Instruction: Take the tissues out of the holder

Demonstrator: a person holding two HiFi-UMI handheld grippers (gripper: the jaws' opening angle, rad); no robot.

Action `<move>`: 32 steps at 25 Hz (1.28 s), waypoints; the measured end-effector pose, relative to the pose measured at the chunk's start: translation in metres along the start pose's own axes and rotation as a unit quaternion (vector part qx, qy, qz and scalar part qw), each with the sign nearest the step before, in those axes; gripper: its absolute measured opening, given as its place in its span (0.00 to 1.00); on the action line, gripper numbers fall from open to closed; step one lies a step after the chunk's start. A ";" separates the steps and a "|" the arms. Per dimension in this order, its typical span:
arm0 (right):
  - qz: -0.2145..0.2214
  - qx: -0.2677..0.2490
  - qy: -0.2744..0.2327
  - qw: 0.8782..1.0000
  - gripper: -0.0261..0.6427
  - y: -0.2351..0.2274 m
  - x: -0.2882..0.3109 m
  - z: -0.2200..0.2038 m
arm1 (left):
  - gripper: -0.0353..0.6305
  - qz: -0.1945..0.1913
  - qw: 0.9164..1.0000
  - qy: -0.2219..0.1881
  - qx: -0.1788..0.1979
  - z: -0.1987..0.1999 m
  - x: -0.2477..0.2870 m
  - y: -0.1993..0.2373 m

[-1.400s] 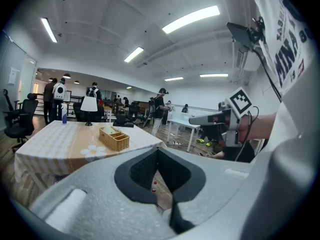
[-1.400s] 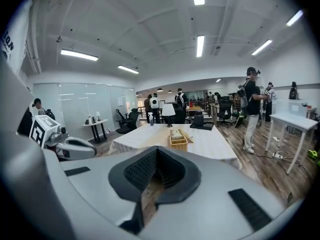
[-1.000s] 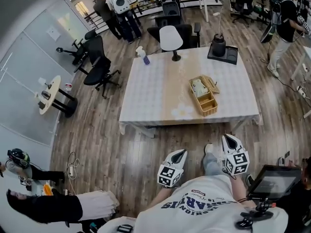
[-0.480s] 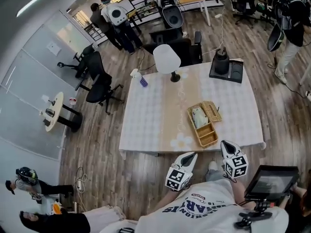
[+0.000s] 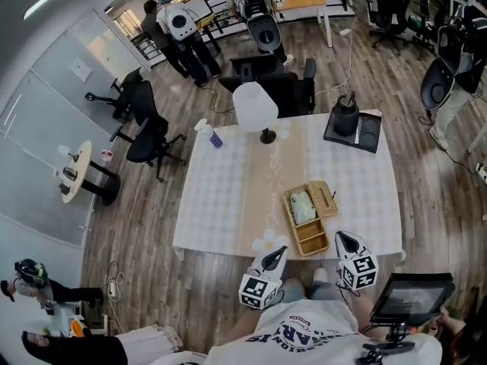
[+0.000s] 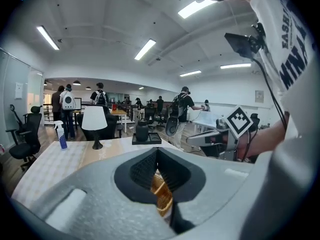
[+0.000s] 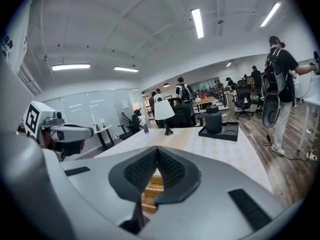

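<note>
Lying beyond shut fingers (image 5: 276, 255): holder (image 5: 312, 240).

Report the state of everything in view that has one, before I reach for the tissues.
left gripper: shut, empty.
right gripper: shut, empty.
wicker tissue holder: open, near compartment empty.
holder lid: flipped open to the side.
tissues: inside the holder's far compartment.
table lamp: upright.
spray bottle: upright.
black jug: upright on its tray.
</note>
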State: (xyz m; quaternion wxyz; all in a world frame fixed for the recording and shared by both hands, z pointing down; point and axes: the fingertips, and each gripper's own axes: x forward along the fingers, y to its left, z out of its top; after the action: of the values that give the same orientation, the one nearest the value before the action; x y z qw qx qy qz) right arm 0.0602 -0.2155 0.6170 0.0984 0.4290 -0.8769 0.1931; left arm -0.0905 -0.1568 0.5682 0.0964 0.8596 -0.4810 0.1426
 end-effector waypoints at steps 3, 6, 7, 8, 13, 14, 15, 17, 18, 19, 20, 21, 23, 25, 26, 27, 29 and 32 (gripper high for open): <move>-0.005 0.010 0.004 1.000 0.05 -0.004 0.001 -0.004 | 0.06 0.005 1.000 -0.004 0.000 0.004 0.006 0.009; -0.015 0.015 0.008 1.000 0.05 -0.009 -0.001 -0.004 | 0.06 -0.002 1.000 -0.010 -0.003 0.008 0.014 0.012; -0.019 0.014 0.007 1.000 0.05 -0.011 -0.002 -0.002 | 0.06 -0.007 1.000 -0.013 -0.004 0.011 0.017 0.011; -0.024 0.013 0.006 1.000 0.05 -0.013 -0.003 0.000 | 0.06 -0.014 1.000 -0.017 -0.004 0.014 0.020 0.011; -0.045 0.002 -0.017 0.999 0.05 -0.015 -0.015 0.028 | 0.06 -0.047 0.998 -0.043 0.009 0.038 0.031 0.006; -0.048 -0.005 -0.023 0.999 0.05 -0.015 -0.018 0.037 | 0.06 -0.051 0.997 -0.049 0.012 0.044 0.032 0.006; -0.051 -0.011 -0.026 0.998 0.05 -0.014 -0.020 0.042 | 0.06 -0.053 0.997 -0.052 0.013 0.047 0.032 0.006; -0.060 -0.010 -0.023 0.998 0.05 -0.017 -0.020 0.042 | 0.06 -0.052 0.997 -0.050 0.007 0.045 0.033 0.009; -0.064 -0.002 -0.020 0.998 0.05 -0.019 -0.017 0.040 | 0.06 -0.052 0.998 -0.046 0.002 0.040 0.034 0.011; -0.066 0.007 -0.019 0.998 0.05 -0.020 -0.015 0.037 | 0.06 -0.053 0.998 -0.042 -0.002 0.035 0.034 0.013; -0.067 0.012 -0.018 0.998 0.05 -0.018 -0.014 0.034 | 0.06 -0.054 0.998 -0.035 -0.004 0.029 0.033 0.015; -0.067 0.013 -0.017 0.998 0.05 -0.017 -0.012 0.031 | 0.06 -0.056 0.998 -0.028 -0.005 0.022 0.033 0.017; -0.065 0.007 -0.014 0.998 0.05 -0.015 -0.009 0.031 | 0.06 -0.060 0.998 -0.015 -0.007 0.012 0.035 0.020; -0.066 0.002 -0.013 0.998 0.05 -0.015 -0.006 0.034 | 0.06 -0.062 0.998 -0.003 -0.007 0.006 0.041 0.025; -0.068 0.002 -0.014 0.998 0.05 -0.015 -0.005 0.034 | 0.06 -0.063 0.998 0.005 -0.003 0.003 0.043 0.028; -0.072 0.005 -0.013 0.997 0.05 -0.013 -0.005 0.032 | 0.06 -0.064 0.998 0.015 0.003 -0.002 0.045 0.031; -0.082 0.016 -0.008 0.996 0.05 -0.011 -0.009 0.023 | 0.06 -0.073 0.996 0.039 0.013 -0.014 0.049 0.034; -0.093 0.022 -0.001 0.995 0.05 -0.017 -0.014 0.015 | 0.06 -0.085 0.994 0.063 0.020 -0.025 0.066 0.040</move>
State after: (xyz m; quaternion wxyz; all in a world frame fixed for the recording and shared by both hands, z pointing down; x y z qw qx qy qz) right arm 0.0819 -0.2218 0.6027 0.1053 0.5111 -0.8288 0.2019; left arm -0.0956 -0.2224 0.6152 0.1208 0.8884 -0.3965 0.1976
